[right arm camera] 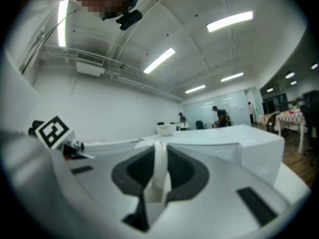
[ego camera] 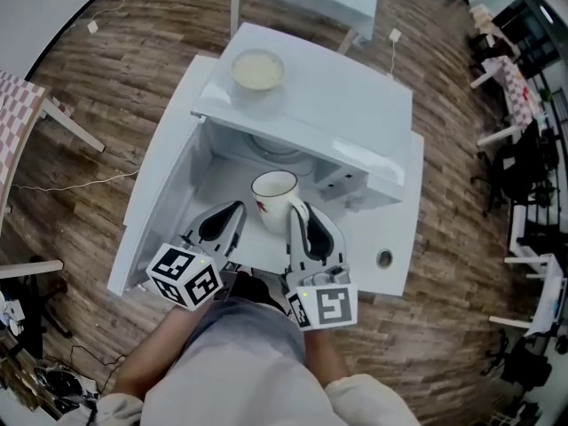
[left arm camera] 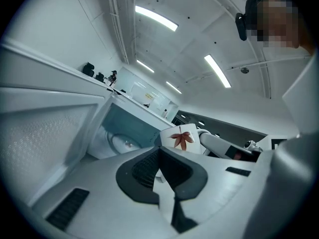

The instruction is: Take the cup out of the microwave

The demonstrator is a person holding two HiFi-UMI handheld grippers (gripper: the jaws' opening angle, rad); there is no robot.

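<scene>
A white cup (ego camera: 275,193) with a red leaf print (left arm camera: 180,138) hangs just in front of the open white microwave (ego camera: 355,149). My right gripper (ego camera: 300,224) is shut on the cup's handle (right arm camera: 159,168), which runs as a white loop between its dark pads. My left gripper (ego camera: 229,220) sits just left of the cup, apart from it. Its jaws (left arm camera: 159,156) are shut with nothing between them. The left gripper view shows the cup beyond them, with the right gripper's finger (left arm camera: 219,146) beside it.
The microwave door (ego camera: 155,211) stands swung open at the left. A glass turntable (left arm camera: 122,143) lies inside the cavity. A pale bowl (ego camera: 257,69) rests on top of the microwave. The microwave stands on a white table (ego camera: 390,264); wooden floor and other tables surround it.
</scene>
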